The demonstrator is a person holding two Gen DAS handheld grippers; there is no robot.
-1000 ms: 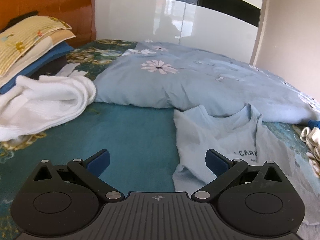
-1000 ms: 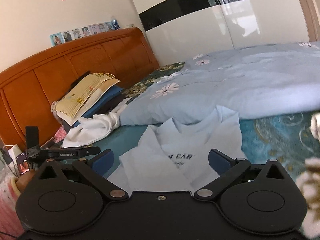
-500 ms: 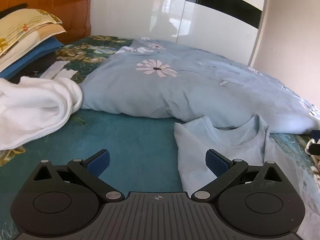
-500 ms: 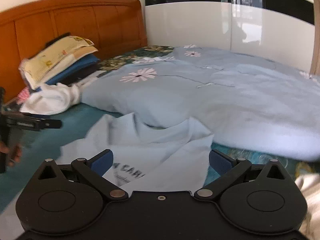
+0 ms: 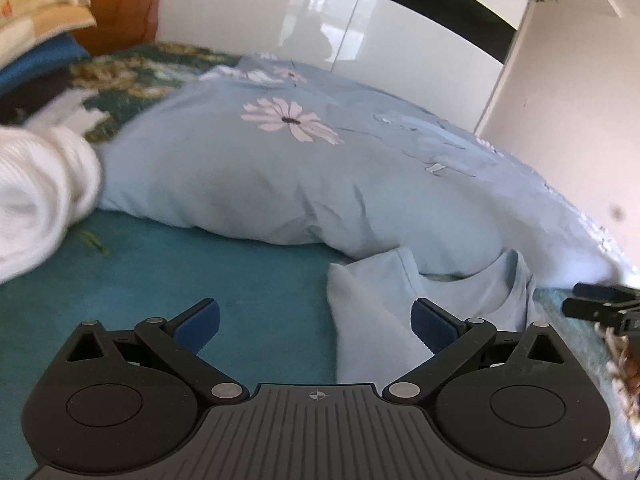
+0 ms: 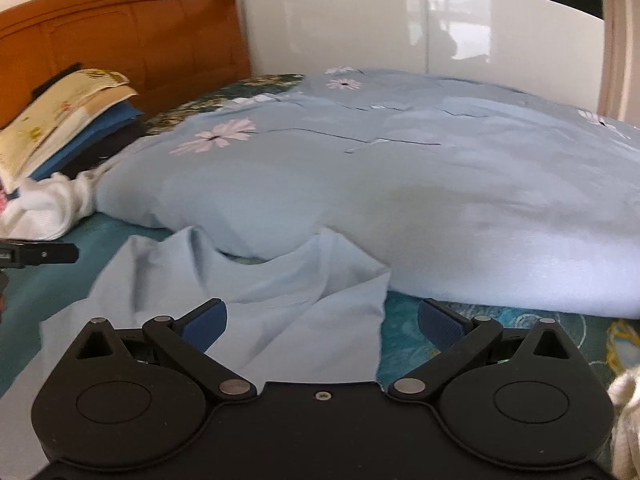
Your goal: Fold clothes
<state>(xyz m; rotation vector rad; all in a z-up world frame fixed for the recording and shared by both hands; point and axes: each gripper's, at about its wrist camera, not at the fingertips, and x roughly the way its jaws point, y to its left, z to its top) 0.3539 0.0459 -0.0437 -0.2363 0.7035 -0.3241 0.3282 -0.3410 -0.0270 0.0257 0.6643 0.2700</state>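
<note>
A pale blue T-shirt (image 5: 384,312) lies front up on the teal bed sheet, its collar toward the quilt. My left gripper (image 5: 315,322) is open just above the sheet at the shirt's left shoulder edge, nothing between its blue pads. In the right wrist view the same T-shirt (image 6: 288,304) spreads under my right gripper (image 6: 322,320), which is open over the shirt's right shoulder edge. Each gripper shows in the other's view only as a black tip at the frame's side.
A bulky pale blue flowered quilt (image 5: 320,184) lies right behind the shirt. White clothing (image 5: 36,196) is heaped at the left, near stacked pillows (image 6: 60,120) and the wooden headboard (image 6: 132,40). Cream fabric (image 6: 624,412) lies at the right edge.
Both grippers have moved forward and lower toward the shirt's shoulders. The shirt's printed lettering has dropped out of sight behind the gripper bodies. Both stay open.
</note>
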